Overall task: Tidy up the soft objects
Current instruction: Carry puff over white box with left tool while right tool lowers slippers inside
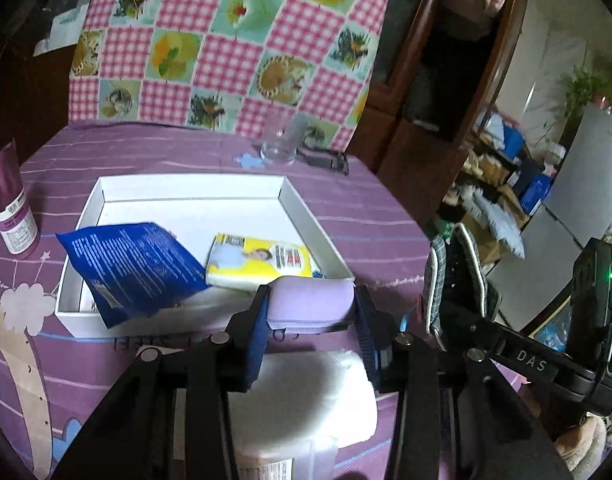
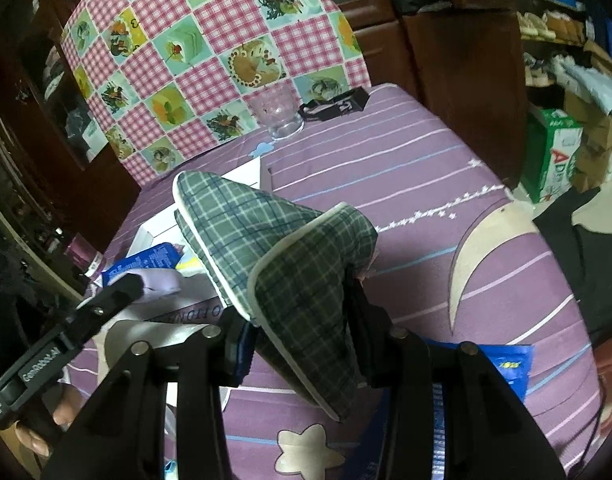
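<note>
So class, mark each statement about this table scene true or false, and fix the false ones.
1. The left tongs grip a lilac pouch. True.
2. The right tongs are empty. False: they hold a green checked pad.
3. A blue packet leans over the white box's rim. True.
4. The drinking glass stands inside the box. False: it stands on the purple cloth behind it.
5. A yellow packet lies in the box. True.
</note>
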